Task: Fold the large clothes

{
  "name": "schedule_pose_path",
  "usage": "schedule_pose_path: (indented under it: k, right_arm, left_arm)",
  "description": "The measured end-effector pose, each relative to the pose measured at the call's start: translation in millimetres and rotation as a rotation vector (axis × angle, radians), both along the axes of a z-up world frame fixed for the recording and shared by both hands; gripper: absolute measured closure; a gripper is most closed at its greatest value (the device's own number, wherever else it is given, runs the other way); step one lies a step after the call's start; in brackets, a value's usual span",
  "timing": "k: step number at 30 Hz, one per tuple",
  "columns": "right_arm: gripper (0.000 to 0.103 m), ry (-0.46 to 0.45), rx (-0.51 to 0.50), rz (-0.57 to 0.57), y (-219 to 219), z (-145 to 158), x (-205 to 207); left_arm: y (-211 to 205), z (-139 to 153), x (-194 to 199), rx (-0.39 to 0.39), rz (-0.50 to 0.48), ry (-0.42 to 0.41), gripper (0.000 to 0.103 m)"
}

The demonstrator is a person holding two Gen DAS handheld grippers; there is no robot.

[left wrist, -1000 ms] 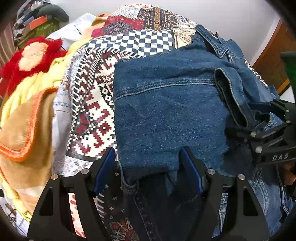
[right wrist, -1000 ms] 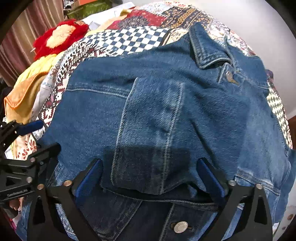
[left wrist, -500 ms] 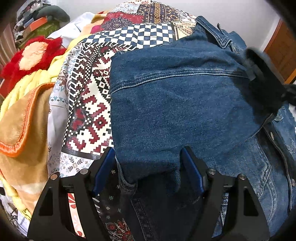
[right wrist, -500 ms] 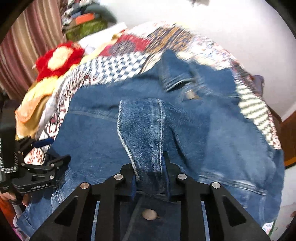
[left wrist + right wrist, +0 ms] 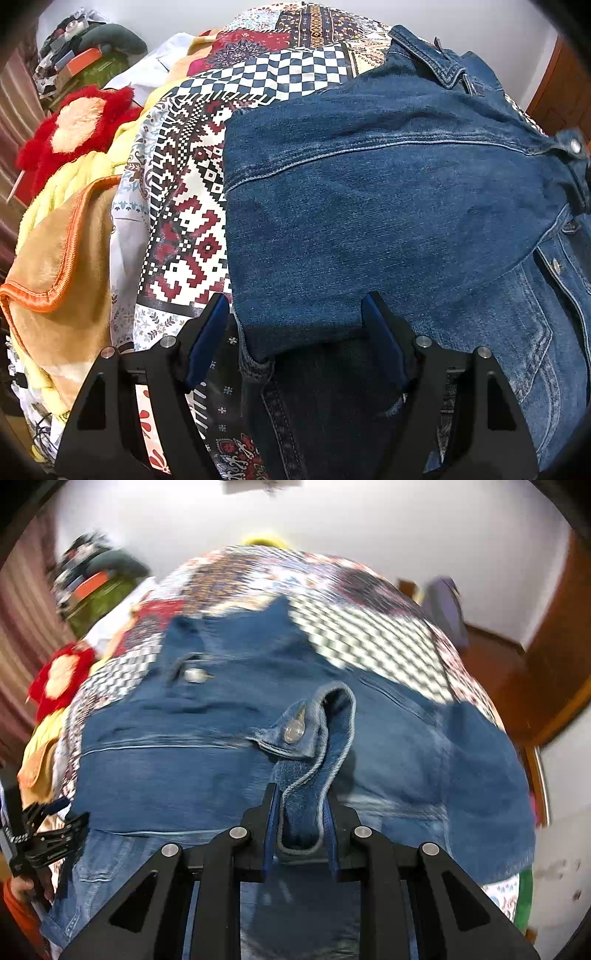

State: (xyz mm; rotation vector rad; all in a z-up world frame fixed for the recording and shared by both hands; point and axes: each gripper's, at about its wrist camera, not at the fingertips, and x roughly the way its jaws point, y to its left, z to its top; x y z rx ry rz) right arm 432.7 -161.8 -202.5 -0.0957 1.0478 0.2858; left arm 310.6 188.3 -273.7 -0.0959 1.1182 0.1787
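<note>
Two views look down on a bed covered by a patchwork-print bedspread (image 5: pixel 192 221) of checkerboard, geometric red-and-black and floral panels, with white walls behind and dark brown woodwork (image 5: pixel 546 672) to the right. Along the bed's left edge lie a fuzzy tan blanket with orange stitched trim (image 5: pixel 55 266), a pale yellow fleece (image 5: pixel 66 184) and a shaggy red plush piece with a cream centre (image 5: pixel 74 125); further back a cluttered heap holds an orange box and green fabric (image 5: pixel 92 62), beside striped maroon curtains (image 5: pixel 22 620).

Spread across the bedspread is the dark blue denim jacket (image 5: pixel 369 206), thick and slightly faded, with pale topstitched seams, metal snap buttons and its collar toward the far wall. One panel is folded over the body, its edge lying straight along the left.

Left gripper (image 5: pixel 295 332), black with blue pads, stands with its jaws spread wide, straddling the near corner of that folded panel without pinching it. Right gripper (image 5: pixel 301 819) has its jaws drawn in tight on a rolled denim sleeve cuff (image 5: pixel 317 753), which rises in a loop above the jacket, a silver snap just beside it. The right wrist view is motion-blurred.
</note>
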Motion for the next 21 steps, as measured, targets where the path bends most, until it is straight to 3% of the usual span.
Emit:
schedule_pose_path:
  k: [10,15,21]
  right_arm:
    - [0.083,0.043,-0.134,-0.142,-60,-34,12]
    - [0.083,0.047,0.001,-0.070,-55,-14,5]
    - [0.083,0.029,-0.008,0.042,-10,-2,9]
  left_arm:
    - [1,-1,1,0.011,0.005,0.009,0.027]
    - [0,21,3,0.028,-0.014,-0.013,0.028]
    - [-19,64,19,-0.003,-0.073,-0.104,0.027]
